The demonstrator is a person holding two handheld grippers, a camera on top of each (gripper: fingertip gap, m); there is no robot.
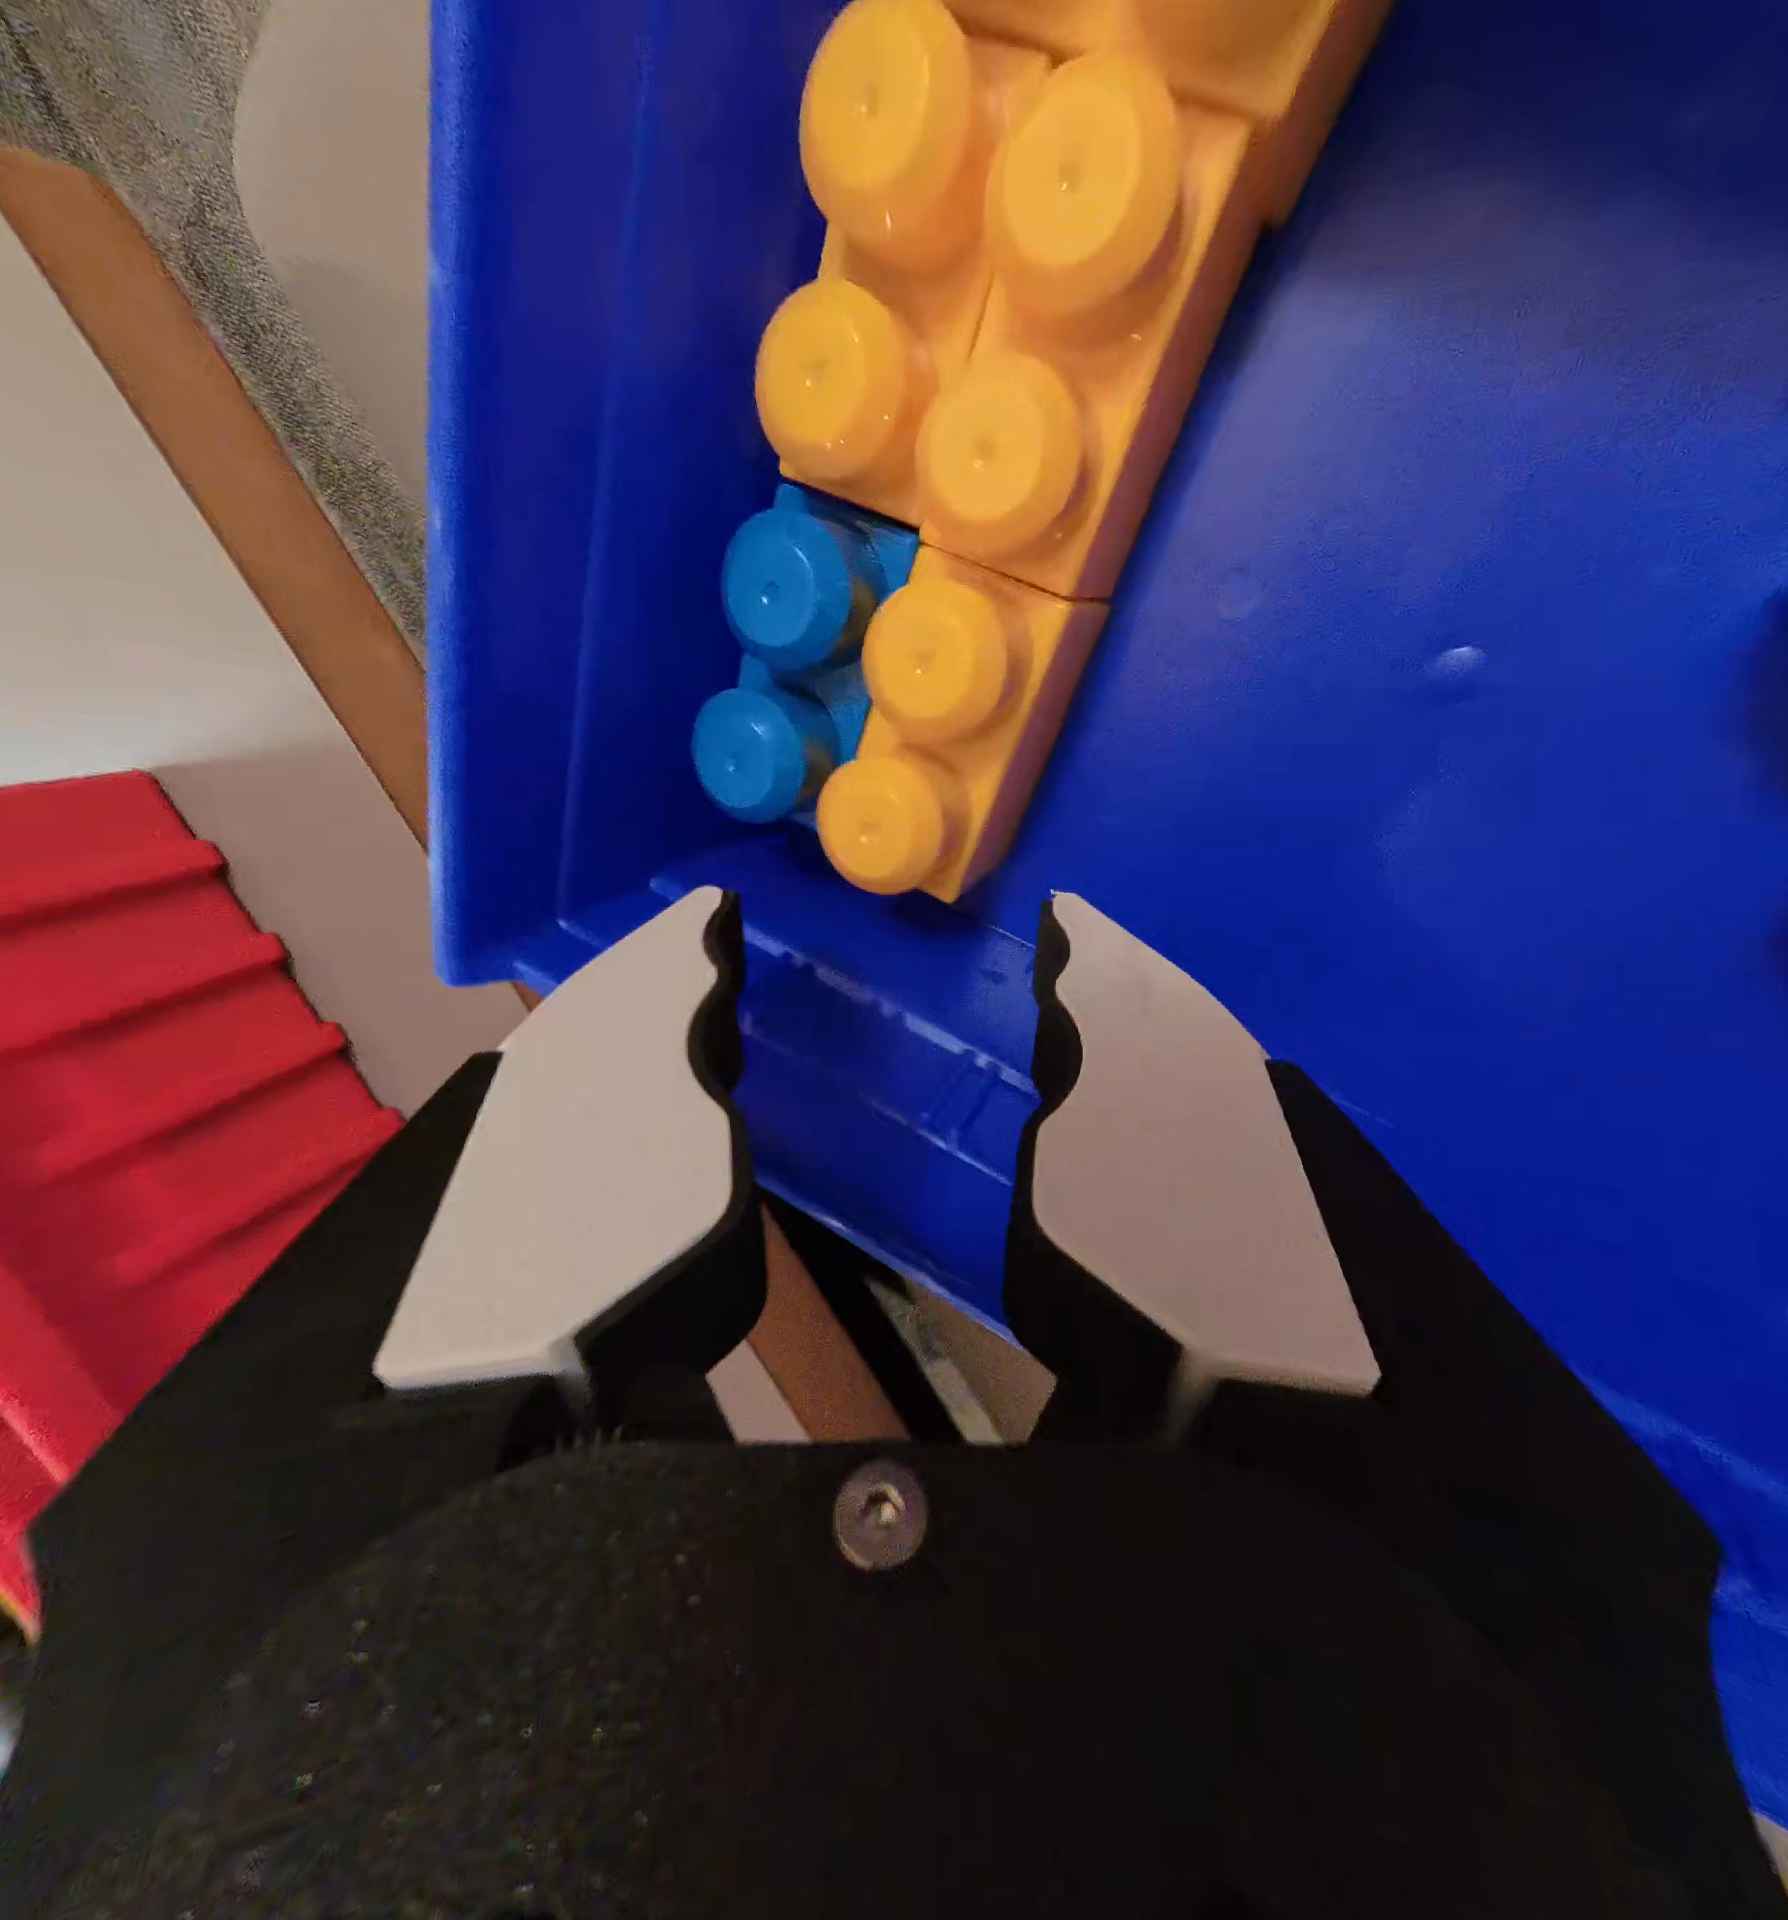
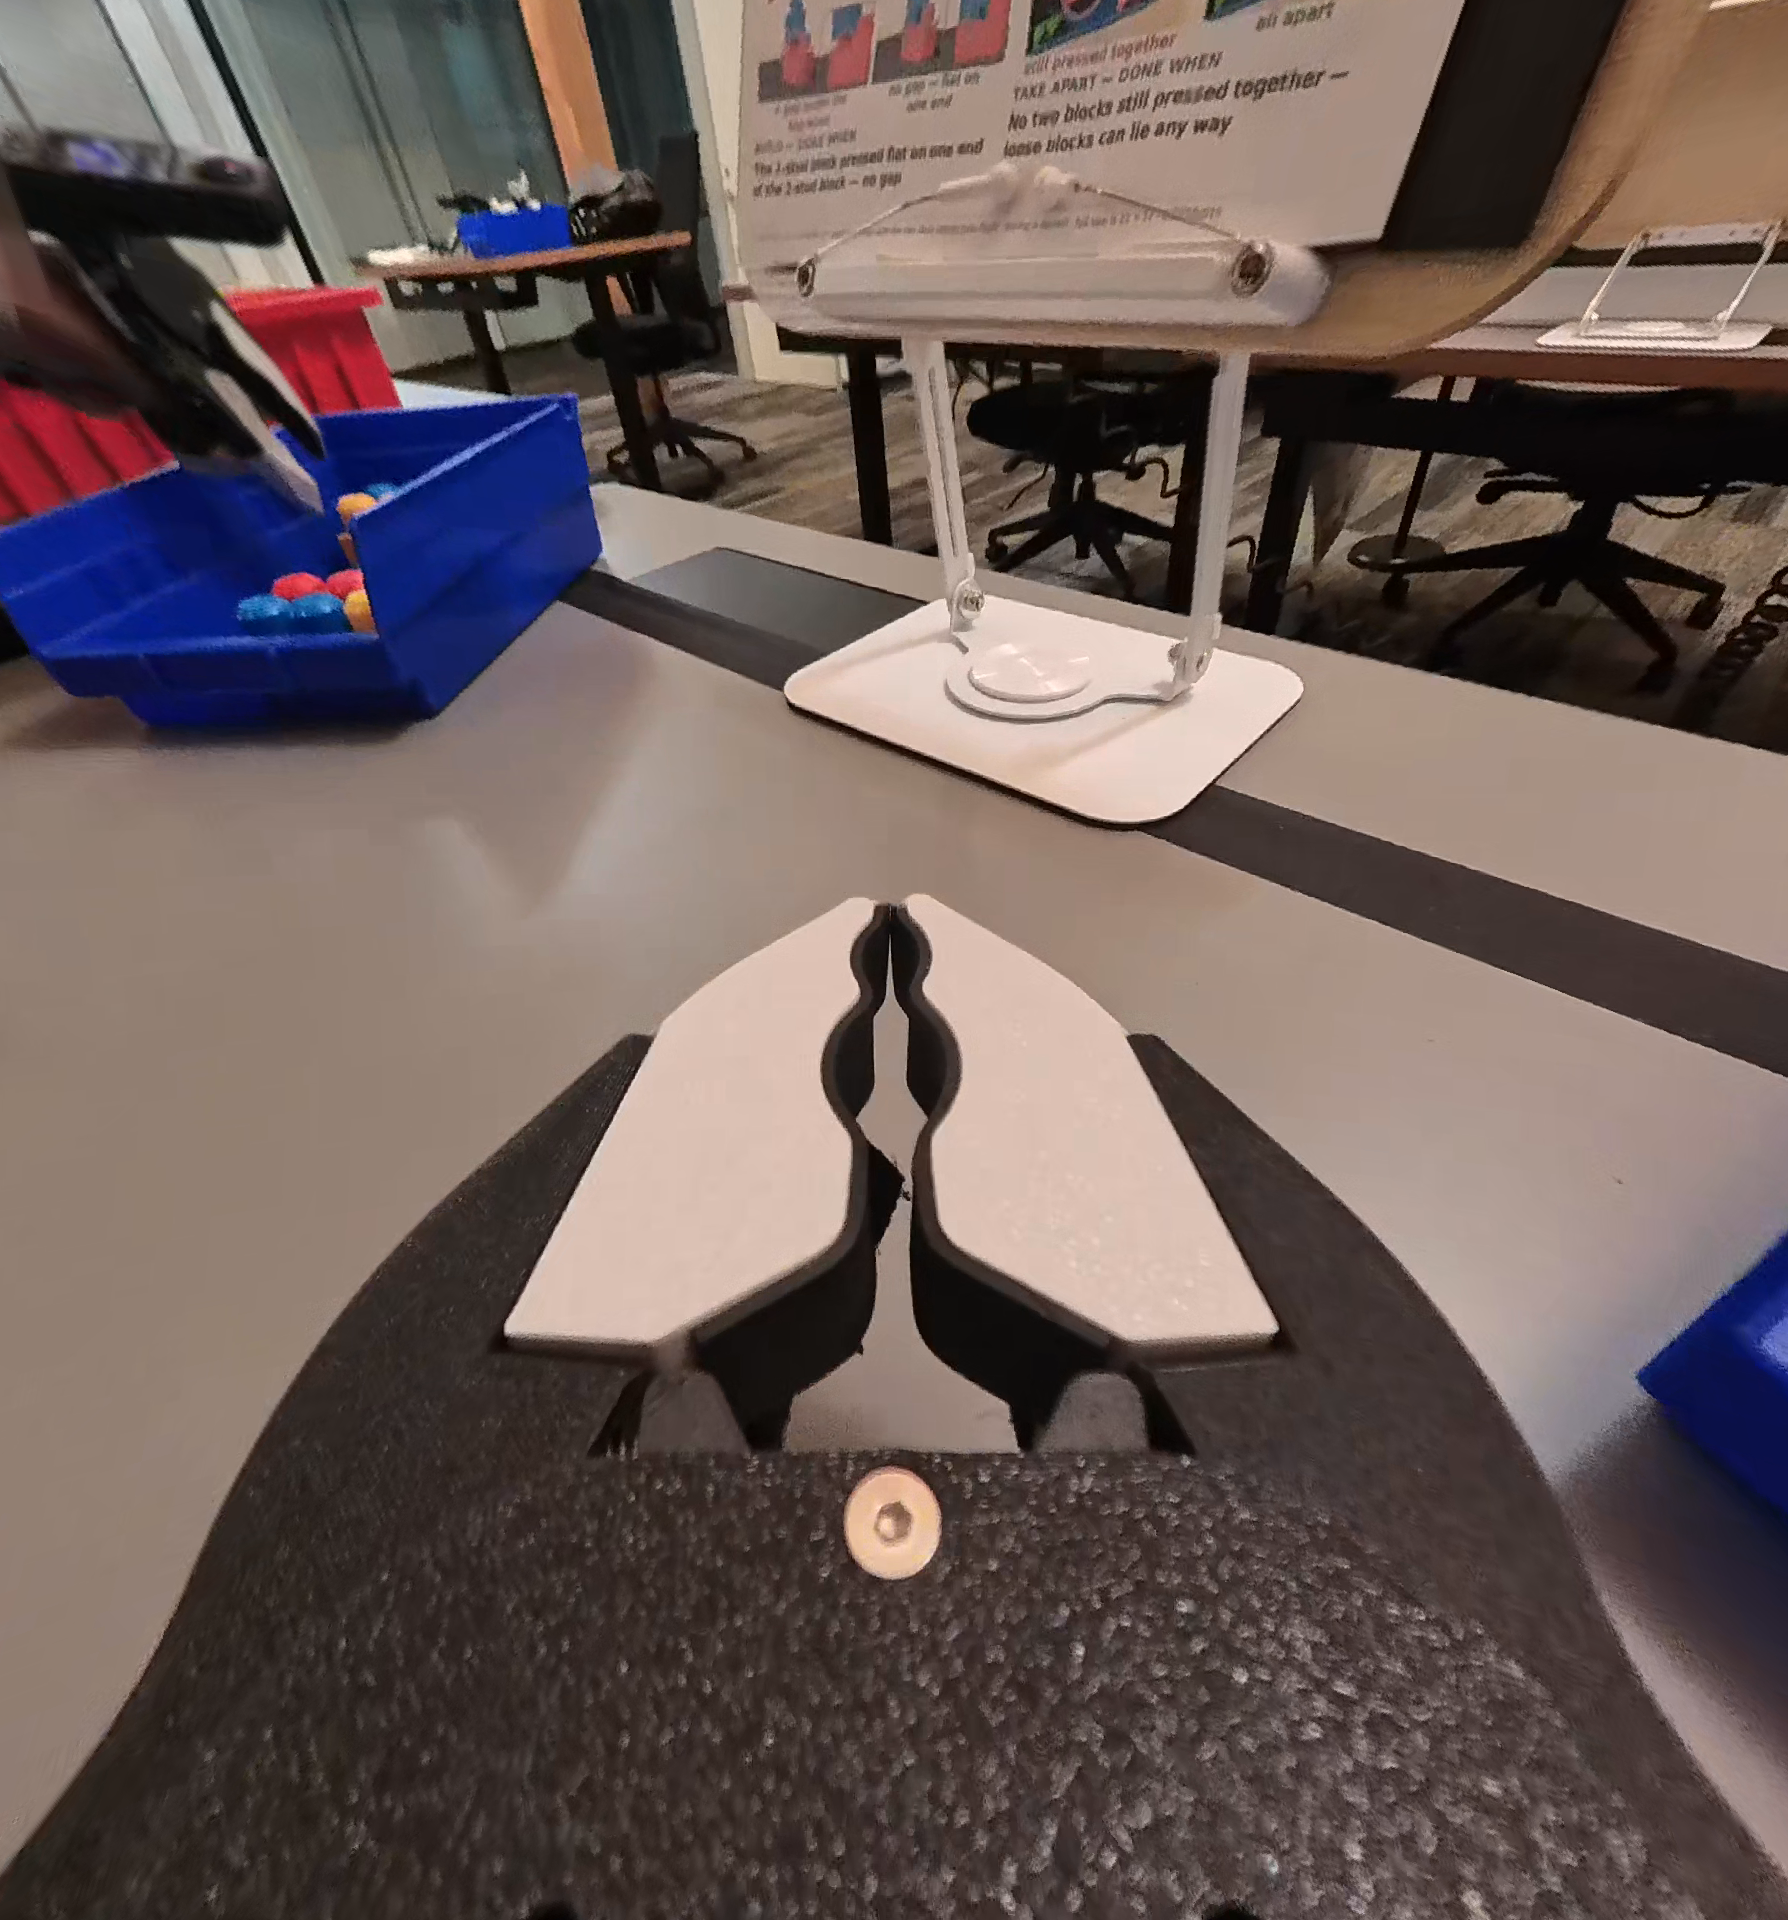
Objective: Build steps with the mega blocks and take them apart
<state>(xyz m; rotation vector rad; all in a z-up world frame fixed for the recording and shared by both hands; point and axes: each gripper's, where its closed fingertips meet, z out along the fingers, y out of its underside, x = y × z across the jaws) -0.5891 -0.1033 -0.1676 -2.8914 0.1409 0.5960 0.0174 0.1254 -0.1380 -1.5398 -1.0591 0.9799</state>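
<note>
Two tools are in play, and only one is near the blocks. The left tool hangs over the near rim of the blue bin with its jaws spread and nothing between them, tips pointing down into the bin. Just beyond the tips, slightly left of centre, lies a row of yellow blocks studs-up, with a small blue block tucked against its left side by the bin's left wall. The row's long axis runs away from the tool, from near to far and leaning right, so the jaws would likely straddle the nearest yellow block across its short width. The right tool rests low over the bare grey tabletop with its jaws pressed together on nothing, well apart from the bin, which sits far left in the right wrist view. The left tool is plainly the nearer one, and my guess is it makes the first pick. A white stand sits far centre, and a red bin lies left of the blue one.
</note>
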